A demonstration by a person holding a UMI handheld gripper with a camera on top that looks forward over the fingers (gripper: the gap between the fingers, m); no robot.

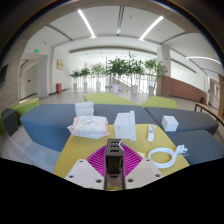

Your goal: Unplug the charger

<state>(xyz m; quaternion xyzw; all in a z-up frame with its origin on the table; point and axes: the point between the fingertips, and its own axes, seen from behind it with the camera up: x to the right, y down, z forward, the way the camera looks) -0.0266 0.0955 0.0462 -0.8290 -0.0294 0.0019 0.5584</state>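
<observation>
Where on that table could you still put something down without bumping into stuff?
The yellow patch of the table between the crumpled white bag and the claw is bare. So is the grey top beyond the bag. It is crowded ahead of the claw: a white box, small charger and coiled white cable sit close together.

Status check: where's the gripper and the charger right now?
Gripper shut on dark charger, both pink pads against it. White cable coiled on yellow table beside the fingers. Nothing blocking; white boxes sit beyond.
</observation>
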